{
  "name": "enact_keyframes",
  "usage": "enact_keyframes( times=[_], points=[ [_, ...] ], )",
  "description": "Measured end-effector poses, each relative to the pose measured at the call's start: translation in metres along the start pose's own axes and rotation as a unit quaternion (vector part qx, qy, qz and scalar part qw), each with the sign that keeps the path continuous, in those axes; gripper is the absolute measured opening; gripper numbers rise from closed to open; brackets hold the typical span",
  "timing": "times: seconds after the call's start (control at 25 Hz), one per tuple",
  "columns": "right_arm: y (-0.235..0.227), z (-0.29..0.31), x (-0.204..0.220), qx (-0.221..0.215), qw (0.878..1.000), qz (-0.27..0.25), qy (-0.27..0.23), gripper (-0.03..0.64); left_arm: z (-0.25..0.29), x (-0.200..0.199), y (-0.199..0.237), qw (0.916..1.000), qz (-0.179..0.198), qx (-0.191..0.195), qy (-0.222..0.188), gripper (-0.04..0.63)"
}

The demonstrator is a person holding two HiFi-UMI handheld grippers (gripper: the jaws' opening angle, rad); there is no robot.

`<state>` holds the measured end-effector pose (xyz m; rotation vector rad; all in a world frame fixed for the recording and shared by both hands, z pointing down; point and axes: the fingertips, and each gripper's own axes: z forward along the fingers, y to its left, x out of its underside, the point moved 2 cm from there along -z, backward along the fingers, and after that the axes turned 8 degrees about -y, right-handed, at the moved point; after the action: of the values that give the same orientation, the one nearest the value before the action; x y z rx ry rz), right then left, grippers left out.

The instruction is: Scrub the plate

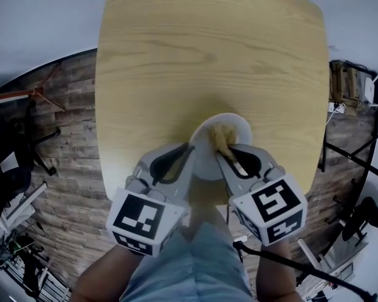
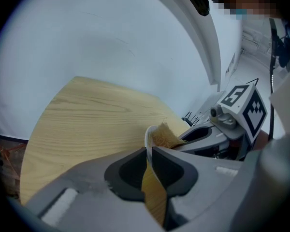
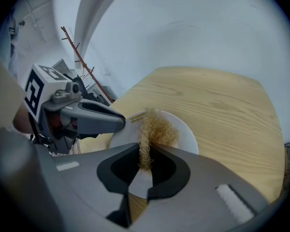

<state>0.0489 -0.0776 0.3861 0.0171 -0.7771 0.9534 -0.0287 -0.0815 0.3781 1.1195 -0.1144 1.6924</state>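
Note:
A white plate [image 1: 239, 129] is held tilted above the near edge of a light wooden table [image 1: 208, 49]. My left gripper [image 1: 190, 148] is shut on the plate's rim [image 2: 147, 138], seen edge-on in the left gripper view. A tan fibrous scrubber [image 1: 222, 138] lies against the plate's face [image 3: 183, 134], and my right gripper [image 1: 220, 153] is shut on that scrubber [image 3: 152, 129]. The left gripper [image 3: 121, 122] shows in the right gripper view, clamped at the plate's left edge. The right gripper [image 2: 186, 138] shows in the left gripper view behind the scrubber [image 2: 164, 135].
The table has a rounded far right corner. Brown wood-plank flooring [image 1: 69, 137] lies to the left, with dark chair legs and gear [image 1: 19, 162]. A metal rack [image 1: 356, 99] stands at the right. White walls [image 2: 111, 42] are behind the table.

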Motion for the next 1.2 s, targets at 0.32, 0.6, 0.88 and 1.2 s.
enact_keyframes(
  times=[0.32, 0.6, 0.88, 1.2],
  points=[
    [0.031, 0.005, 0.0, -0.044, 0.999, -0.008, -0.004, 0.04, -0.001, 0.002, 0.003, 1.0, -0.004, -0.005, -0.002, 0.058],
    [0.042, 0.001, 0.016, -0.059, 0.998, 0.003, 0.003, 0.04, 0.0, -0.002, 0.004, 0.9998, -0.01, -0.015, -0.007, 0.057],
    [0.037, -0.008, 0.043, -0.045, 0.998, 0.028, 0.019, 0.04, 0.001, -0.002, 0.006, 0.9999, 0.005, -0.01, -0.001, 0.055],
    [0.008, -0.025, 0.055, 0.005, 0.999, 0.047, 0.024, 0.04, 0.001, -0.003, 0.002, 0.9999, 0.012, -0.005, 0.003, 0.056]
  ],
)
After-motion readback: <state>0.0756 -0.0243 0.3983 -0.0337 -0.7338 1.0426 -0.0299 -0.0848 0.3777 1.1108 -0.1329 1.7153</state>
